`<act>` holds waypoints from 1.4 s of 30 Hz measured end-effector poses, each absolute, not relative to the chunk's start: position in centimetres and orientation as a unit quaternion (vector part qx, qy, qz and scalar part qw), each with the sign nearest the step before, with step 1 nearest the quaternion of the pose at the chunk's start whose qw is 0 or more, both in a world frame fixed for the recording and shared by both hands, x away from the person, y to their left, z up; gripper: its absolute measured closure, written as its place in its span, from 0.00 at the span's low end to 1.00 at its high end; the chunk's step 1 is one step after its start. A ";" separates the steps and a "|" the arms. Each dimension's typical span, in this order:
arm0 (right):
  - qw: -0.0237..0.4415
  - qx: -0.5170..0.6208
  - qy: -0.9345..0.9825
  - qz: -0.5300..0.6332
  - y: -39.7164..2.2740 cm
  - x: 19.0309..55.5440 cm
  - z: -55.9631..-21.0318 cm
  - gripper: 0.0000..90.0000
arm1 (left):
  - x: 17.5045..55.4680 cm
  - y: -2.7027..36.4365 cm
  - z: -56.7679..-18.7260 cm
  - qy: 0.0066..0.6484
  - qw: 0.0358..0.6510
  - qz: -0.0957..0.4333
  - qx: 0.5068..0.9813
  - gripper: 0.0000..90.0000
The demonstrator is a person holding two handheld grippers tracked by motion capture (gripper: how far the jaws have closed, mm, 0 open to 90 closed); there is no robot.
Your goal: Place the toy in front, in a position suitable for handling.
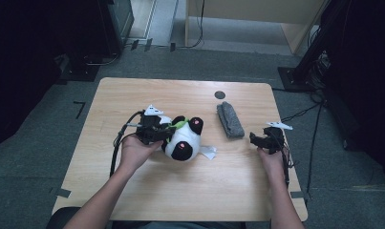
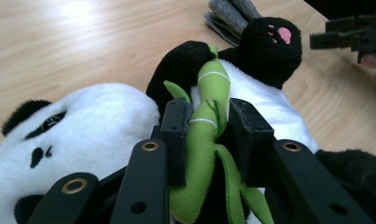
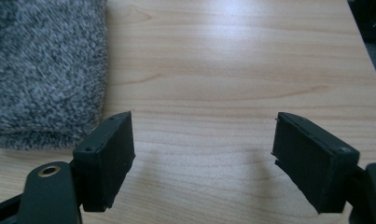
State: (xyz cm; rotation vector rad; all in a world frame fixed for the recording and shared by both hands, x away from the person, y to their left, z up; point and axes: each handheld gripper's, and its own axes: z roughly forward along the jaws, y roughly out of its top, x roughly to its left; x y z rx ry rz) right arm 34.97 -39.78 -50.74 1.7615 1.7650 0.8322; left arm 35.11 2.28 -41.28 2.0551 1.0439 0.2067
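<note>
At left of the wooden table [image 1: 133,191], the left gripper [image 2: 208,122] is clamped on the green bamboo stalk [image 2: 205,135] sewn to the plush panda [image 1: 183,138], which lies near table centre. Risk: the grip is on thin, soft fabric only, so a pull may stretch the stalk or let it slip out, and the panda would drop or drag. Just beyond lies a grey fuzzy sock [image 1: 229,120]. At right, the right gripper [image 3: 204,154] stands wide apart, holding nothing; drifting left, it could snag the sock.
</note>
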 end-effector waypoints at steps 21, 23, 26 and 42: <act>0.254 0.592 0.684 0.344 -36.5 37.9 -48.4 0.31 | 34.5 3.5 -41.9 0.397 0.444 0.085 0.799 0.48; 0.251 0.590 0.684 0.348 -36.2 38.3 -48.3 0.31 | 34.4 3.9 -41.5 0.397 0.446 0.091 0.797 0.47; 0.245 0.587 0.686 0.355 -35.7 38.9 -48.3 0.32 | 34.4 4.7 -41.2 0.399 0.447 0.101 0.794 0.44; 0.230 0.575 0.698 0.359 -34.6 40.8 -48.7 0.35 | 35.3 9.4 -41.5 0.405 0.430 0.135 0.795 0.40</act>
